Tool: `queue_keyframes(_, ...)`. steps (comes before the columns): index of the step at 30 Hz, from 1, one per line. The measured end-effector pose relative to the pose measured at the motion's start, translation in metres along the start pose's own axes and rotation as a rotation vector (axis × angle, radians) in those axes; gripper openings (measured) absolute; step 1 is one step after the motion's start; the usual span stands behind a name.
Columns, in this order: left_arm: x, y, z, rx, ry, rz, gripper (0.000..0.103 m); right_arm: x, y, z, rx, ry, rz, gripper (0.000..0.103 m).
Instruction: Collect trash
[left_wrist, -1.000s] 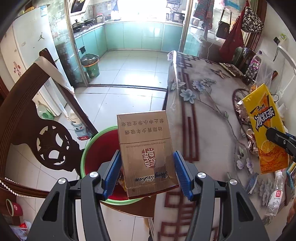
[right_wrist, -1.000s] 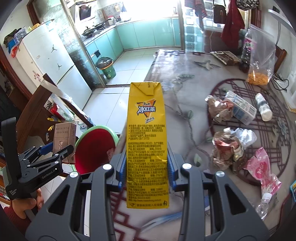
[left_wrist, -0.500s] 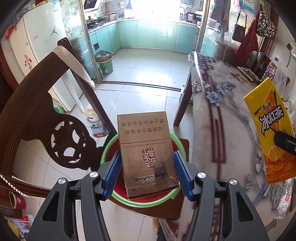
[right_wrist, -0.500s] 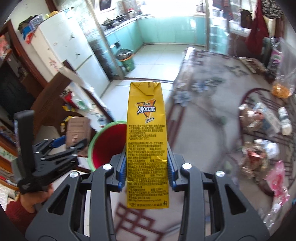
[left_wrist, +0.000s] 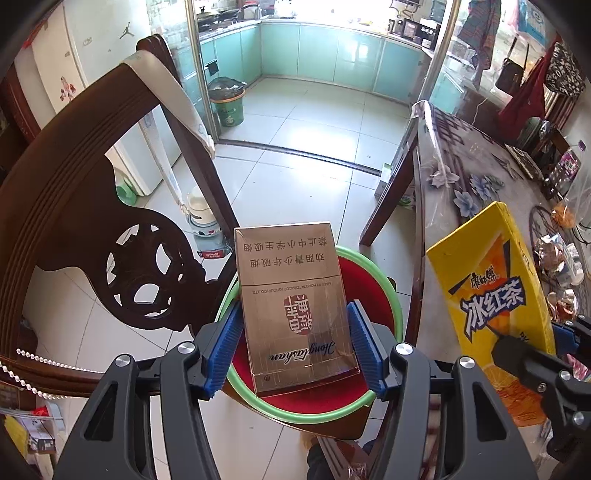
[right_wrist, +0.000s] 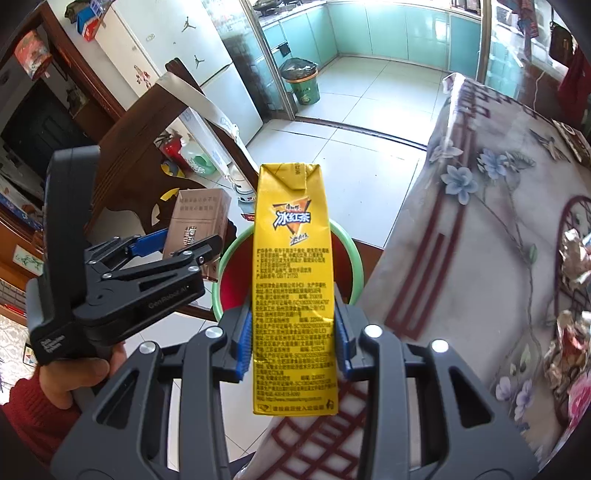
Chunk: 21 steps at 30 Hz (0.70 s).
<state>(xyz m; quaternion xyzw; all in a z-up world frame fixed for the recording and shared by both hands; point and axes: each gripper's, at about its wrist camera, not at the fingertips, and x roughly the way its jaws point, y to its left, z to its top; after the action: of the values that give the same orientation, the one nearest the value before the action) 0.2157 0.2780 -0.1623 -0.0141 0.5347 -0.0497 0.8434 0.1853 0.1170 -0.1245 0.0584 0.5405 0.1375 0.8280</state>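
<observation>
Right now the left gripper (left_wrist: 293, 341) has its blue pads (left_wrist: 224, 347) pressed against both sides of a brown cigarette carton (left_wrist: 293, 308), jaws about halfway apart to span its width. The carton stands up out of the jaws and tilts slightly, and directly beyond and beneath it sits the basin (left_wrist: 388, 284), red inside with a green rim, resting on the seat of a dark wooden chair (left_wrist: 74, 192). Off to this gripper's right, the right gripper (right_wrist: 293, 338) is clamped narrowly on a yellow iced-tea carton (right_wrist: 293, 273), its blue pads tight against the carton's two slim sides; the carton rises straight out along the fingers. From the right wrist view the basin's rim shows on both sides behind the tea carton, so the carton hangs in front of and over the basin. To the right of that gripper runs the table (right_wrist: 480, 240) under a flowered cloth, with crumpled wrappers (right_wrist: 572, 258) at its far edge. A hand (right_wrist: 88, 373) in a red sleeve grips the left tool's handle.
</observation>
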Motion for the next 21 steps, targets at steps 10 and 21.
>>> queue_keyframes(10, -0.016, -0.001, 0.014, -0.026, -0.061, -0.002, 0.082, -0.017, -0.013, 0.006, 0.013, -0.063, -0.045, 0.069)
queue_keyframes(21, -0.024, -0.072, -0.011, 0.107, -0.042, -0.087, 0.082, -0.099, -0.080, -0.068, 0.137, -0.197, -0.354, 0.098)
